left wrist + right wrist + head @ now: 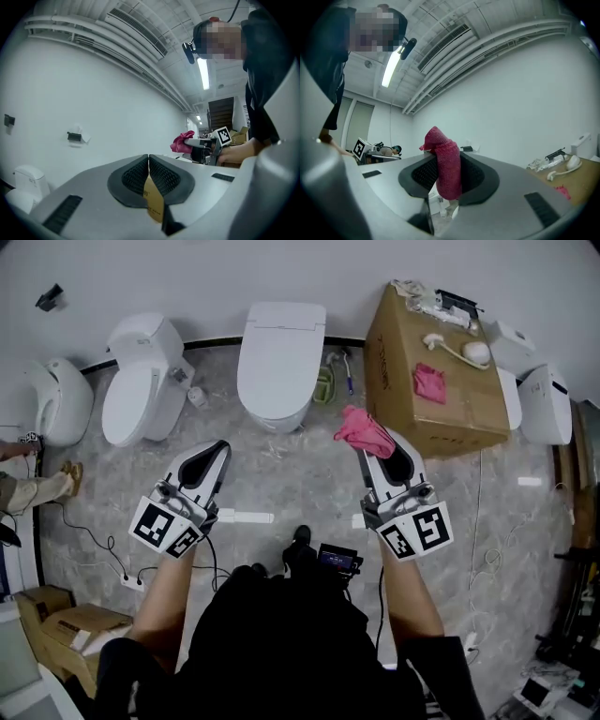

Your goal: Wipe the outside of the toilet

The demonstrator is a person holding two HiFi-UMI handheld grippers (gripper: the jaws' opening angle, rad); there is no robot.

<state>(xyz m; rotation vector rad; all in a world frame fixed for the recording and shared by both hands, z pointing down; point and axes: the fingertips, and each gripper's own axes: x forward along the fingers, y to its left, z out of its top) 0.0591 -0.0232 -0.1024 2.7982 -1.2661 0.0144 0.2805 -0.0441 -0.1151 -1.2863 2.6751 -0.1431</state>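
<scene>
A white toilet (278, 360) with its lid down stands against the far wall, straight ahead in the head view. My right gripper (377, 440) is shut on a pink cloth (364, 430) and is held up in the air, short of the toilet and to its right. The right gripper view has the pink cloth (444, 161) pinched between the black pads (476, 176). My left gripper (208, 457) is shut with nothing in it, its pads (136, 176) pressed together, held up short of the toilet's left side.
Another white toilet (141, 379) and a urinal (58, 399) stand to the left. A large cardboard box (433, 371) on the right carries a second pink cloth (429, 382) and a white hand shower (467, 351). Cables (98, 549) trail over the marble floor. More cardboard boxes (58, 629) sit lower left.
</scene>
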